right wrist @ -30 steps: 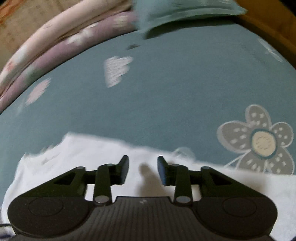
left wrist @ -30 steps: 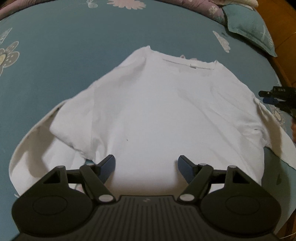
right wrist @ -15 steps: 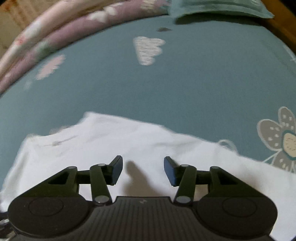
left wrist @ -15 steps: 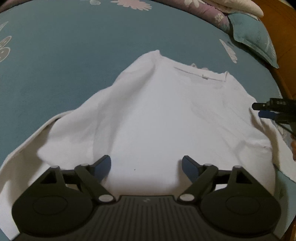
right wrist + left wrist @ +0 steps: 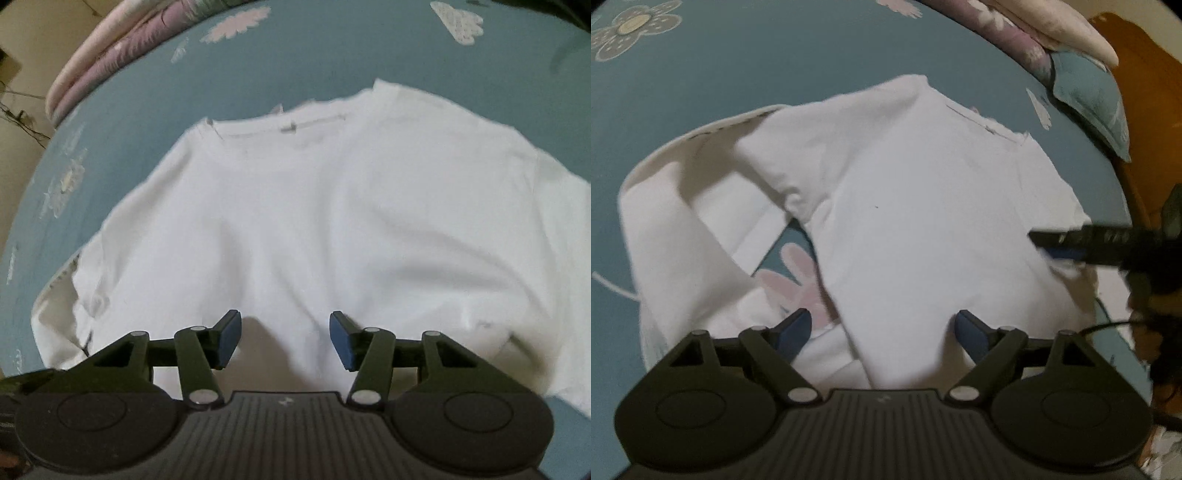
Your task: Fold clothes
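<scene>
Teal sheet (image 5: 738,74) with printed flowers covers the bed, and the white shirt (image 5: 923,221) lies spread across it, collar toward the far side. Pillow (image 5: 1089,92) and rolled quilts (image 5: 92,66) sit at the head; a wooden frame (image 5: 1145,110) edges the mattress. From the left view one sleeve is folded over itself beside the body, and the right gripper (image 5: 1049,245) reaches in over the shirt's far side. Only the right view shows the pale wall. Left gripper (image 5: 882,332) hangs wide open above the hem, nothing between its pads. Right gripper (image 5: 286,336) is opening, empty, over the cloth
</scene>
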Tool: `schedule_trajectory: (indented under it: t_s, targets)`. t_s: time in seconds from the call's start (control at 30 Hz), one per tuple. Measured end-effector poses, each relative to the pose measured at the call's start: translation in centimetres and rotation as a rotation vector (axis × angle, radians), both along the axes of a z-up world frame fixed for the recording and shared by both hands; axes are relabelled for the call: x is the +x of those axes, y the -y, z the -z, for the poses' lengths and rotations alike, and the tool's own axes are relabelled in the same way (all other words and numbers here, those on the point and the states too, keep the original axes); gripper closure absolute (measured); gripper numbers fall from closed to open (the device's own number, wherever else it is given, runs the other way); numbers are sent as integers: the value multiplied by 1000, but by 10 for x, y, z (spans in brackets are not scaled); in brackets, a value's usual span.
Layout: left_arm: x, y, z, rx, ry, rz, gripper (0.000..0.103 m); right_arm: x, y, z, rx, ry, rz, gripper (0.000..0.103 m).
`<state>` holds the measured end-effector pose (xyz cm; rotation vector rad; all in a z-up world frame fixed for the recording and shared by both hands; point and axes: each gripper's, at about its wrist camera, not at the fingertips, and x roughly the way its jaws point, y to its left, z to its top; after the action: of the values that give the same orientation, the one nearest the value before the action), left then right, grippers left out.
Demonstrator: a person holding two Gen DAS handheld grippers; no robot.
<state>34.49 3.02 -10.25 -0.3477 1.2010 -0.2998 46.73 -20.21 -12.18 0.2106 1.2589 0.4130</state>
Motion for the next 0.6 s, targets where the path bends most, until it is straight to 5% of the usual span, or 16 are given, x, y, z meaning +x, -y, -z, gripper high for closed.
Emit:
schedule_trajectory:
  t_s: [0.2, 0.4, 0.5, 0.6]
  targets:
    - [-14, -24, -29, 1, 74, -49, 18, -1, -3, 2, 8, -11, 1, 34]
    - [-49, -58, -23, -40, 19, -216, 18, -5, -4, 4, 9, -1, 1, 27]
    - [-62, -72, 1, -160, -62, -340, 18, -6, -6, 4, 10, 7, 5, 25]
    - [-70, -84, 25, -374, -107, -486, 20, -6, -6, 5, 11, 9, 0, 23]
